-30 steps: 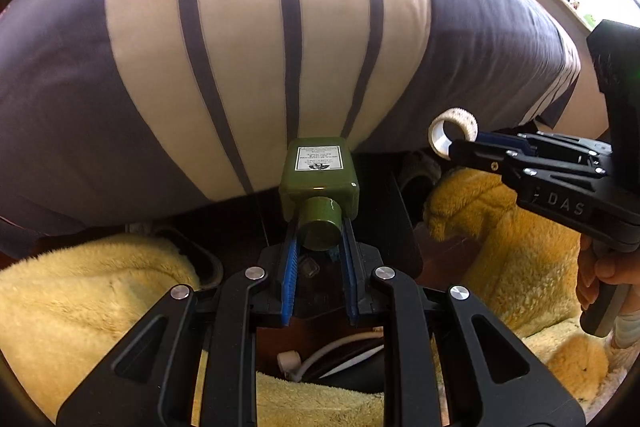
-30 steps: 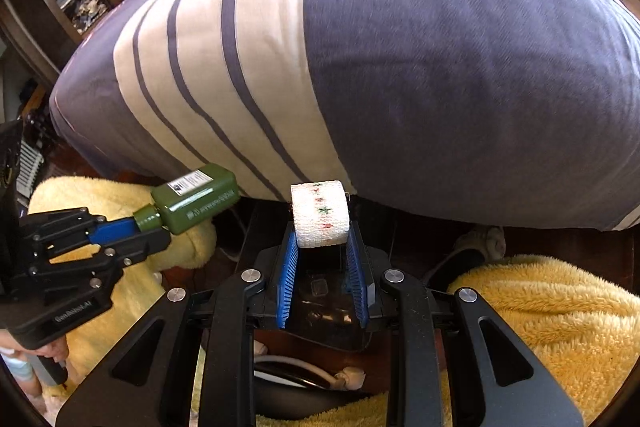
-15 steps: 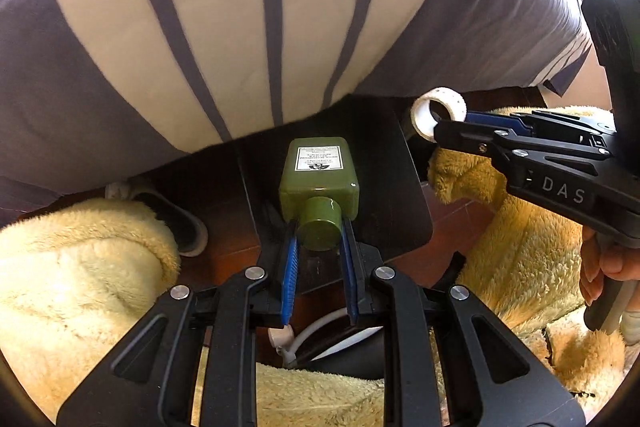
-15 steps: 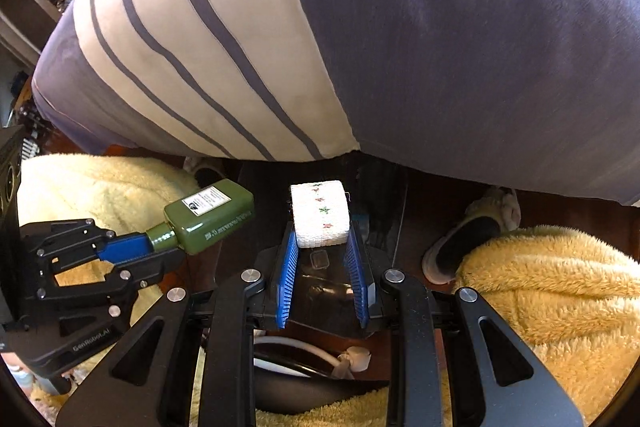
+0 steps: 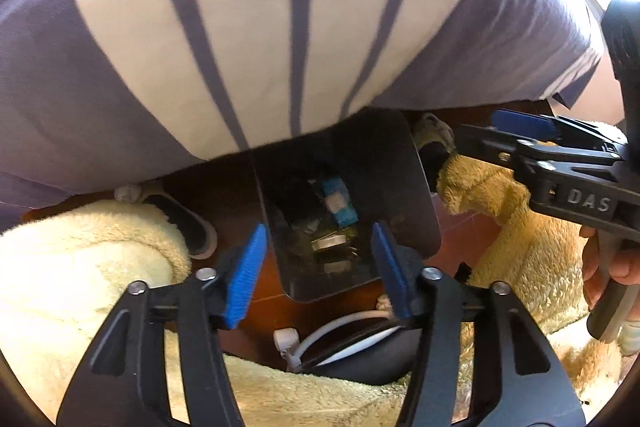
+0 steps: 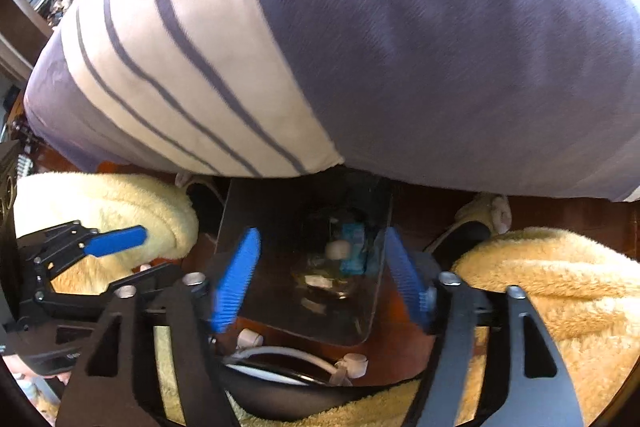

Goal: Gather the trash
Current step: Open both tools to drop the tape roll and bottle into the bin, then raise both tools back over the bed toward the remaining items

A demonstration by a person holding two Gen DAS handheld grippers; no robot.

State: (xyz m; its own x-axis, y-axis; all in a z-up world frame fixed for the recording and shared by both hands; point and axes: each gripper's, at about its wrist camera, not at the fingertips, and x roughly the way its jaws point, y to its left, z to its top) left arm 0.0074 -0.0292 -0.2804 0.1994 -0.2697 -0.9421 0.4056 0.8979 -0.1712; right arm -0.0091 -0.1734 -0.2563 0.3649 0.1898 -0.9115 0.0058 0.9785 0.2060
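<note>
a striped bed cover [image 5: 248, 27], purple and cream, is filling the upper half of the left wrist view, hanging over a dark wooden floor [image 5: 208, 187]. a dark bin [image 5: 384, 163] is standing under the cover's edge, and everything else is lying around it. the left gripper [image 5: 318, 267] is hovering right above the bin, its jaws opening with nothing between the blue pads [image 5: 244, 275]. inside the bin, trash is lying at the bottom: a blue packet [image 5: 338, 203] and a pale roll [image 5: 328, 242] (the rest is too blurred to name). to the right of the bin the right gripper [image 5: 516, 123] is reaching in, held by a hand [image 5: 608, 267]. fluffy yellow fabric [image 5: 80, 267] is lying on both sides of the bin, and a slipper [image 5: 188, 223] is sitting left of it.

in the right wrist view the same cover [image 6: 440, 47] is looming over the bin [image 6: 272, 203]. the right gripper [image 6: 320, 267] is hanging above the bin, jaws opening and empty. a small white roll [image 6: 338, 249] is resting inside beside the blue packet [image 6: 354, 247]. the left gripper [image 6: 116, 239] is showing left of the bin, and another slipper [image 6: 472, 231] is lying to its right.
</note>
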